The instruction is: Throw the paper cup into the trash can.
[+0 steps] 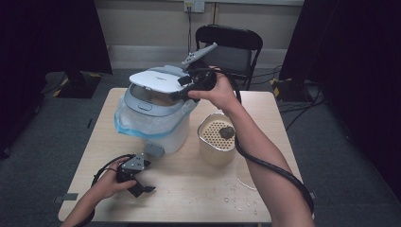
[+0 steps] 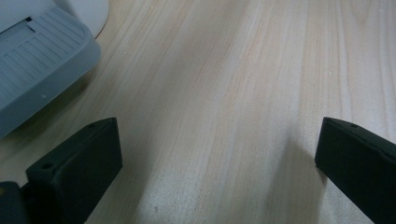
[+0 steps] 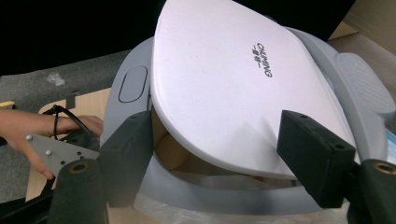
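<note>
A white bin with a grey rim and a blue-edged plastic liner stands on the table's back left. Its white lid is tilted part-way up, leaving a gap over the bin's mouth. My right gripper is open at the lid's right edge, one jaw on each side of the lid's front. My left gripper is open low over bare wood near the table's front left. Nothing is between its jaws.
A beige perforated container holding a dark lump stands right of the bin. The bin's grey foot pedal sticks out toward my left gripper. Water drops lie front right. A black chair stands behind the table.
</note>
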Tool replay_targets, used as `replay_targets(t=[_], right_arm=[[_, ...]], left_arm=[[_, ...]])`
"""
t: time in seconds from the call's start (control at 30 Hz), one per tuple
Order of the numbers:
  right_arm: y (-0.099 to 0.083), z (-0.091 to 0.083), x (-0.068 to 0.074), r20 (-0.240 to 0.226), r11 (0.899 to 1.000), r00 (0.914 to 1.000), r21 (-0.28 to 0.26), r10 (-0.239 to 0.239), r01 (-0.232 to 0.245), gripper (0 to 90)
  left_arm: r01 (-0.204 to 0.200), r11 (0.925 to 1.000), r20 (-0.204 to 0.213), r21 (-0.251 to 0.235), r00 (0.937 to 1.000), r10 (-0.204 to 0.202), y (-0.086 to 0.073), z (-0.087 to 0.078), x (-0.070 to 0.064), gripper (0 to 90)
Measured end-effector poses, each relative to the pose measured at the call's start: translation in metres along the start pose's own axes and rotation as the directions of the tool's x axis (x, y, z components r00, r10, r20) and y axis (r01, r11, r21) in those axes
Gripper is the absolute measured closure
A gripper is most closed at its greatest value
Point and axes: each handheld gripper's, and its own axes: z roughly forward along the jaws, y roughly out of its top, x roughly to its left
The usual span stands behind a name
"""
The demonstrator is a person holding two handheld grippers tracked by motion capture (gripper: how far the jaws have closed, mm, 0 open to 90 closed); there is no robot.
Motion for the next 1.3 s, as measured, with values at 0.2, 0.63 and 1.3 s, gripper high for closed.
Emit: replay_targets(t=[0.2, 0.63, 1.3], right_arm=[[-0.001, 0.001, 0.001, -0.03, 1.0, 0.9995, -0.011, 0.008, -0.008, 26.9], [-0.003, 0.004, 0.011, -0.068, 1.0, 0.9976, 0.006, 0.017, -0.017, 28.7], [-0.007, 0.005, 0.016, -0.144, 0.999, 0.9883, 0.023, 0.052, -0.049, 35.2]], left_arm=[[0.0, 1.0, -0.001, 0.002, 1.0, 0.0, 0.0, 0.0, 0.0, 0.0], [-0.001, 1.0, 0.0, -0.002, 1.0, 0.001, 0.0, 0.0, 0.0, 0.0], [-0.001, 1.0, 0.0, -0.002, 1.0, 0.001, 0.0, 0.0, 0.0, 0.0]])
